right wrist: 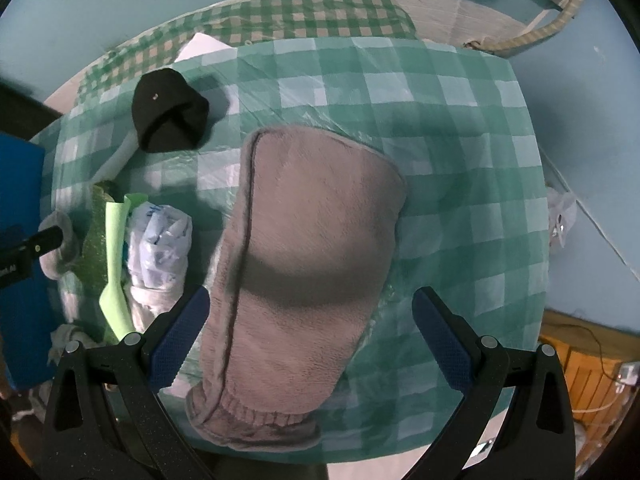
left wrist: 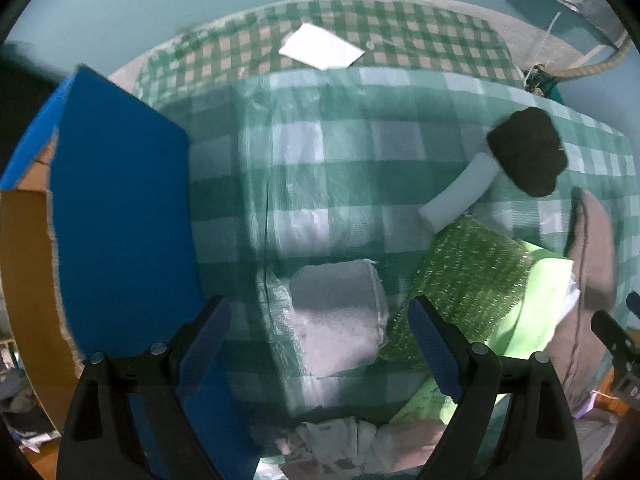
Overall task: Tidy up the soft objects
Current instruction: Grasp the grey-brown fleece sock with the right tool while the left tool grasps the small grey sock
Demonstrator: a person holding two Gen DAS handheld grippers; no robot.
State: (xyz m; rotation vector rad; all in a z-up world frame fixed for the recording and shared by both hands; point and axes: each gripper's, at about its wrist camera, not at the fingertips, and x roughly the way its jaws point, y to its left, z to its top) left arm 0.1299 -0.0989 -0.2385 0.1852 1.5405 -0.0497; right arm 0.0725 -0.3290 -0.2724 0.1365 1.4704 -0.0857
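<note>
Grey fleece mitt [right wrist: 304,264] lies flat, centre frame, between gaping right tongs [right wrist: 312,340]; left tongs [left wrist: 320,344], equally wide, alone show grey towel roll [left wrist: 340,312].

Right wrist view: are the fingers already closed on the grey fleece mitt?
No. The right gripper is wide open, its blue fingers standing apart on either side of the grey fleece mitt.

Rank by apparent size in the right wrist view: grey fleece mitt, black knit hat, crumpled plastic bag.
1. grey fleece mitt, by far the largest, though it lies nearest the camera, between the open fingers of the right gripper.
2. and 3. black knit hat and crumpled plastic bag look alike in size; not ranked.
</note>
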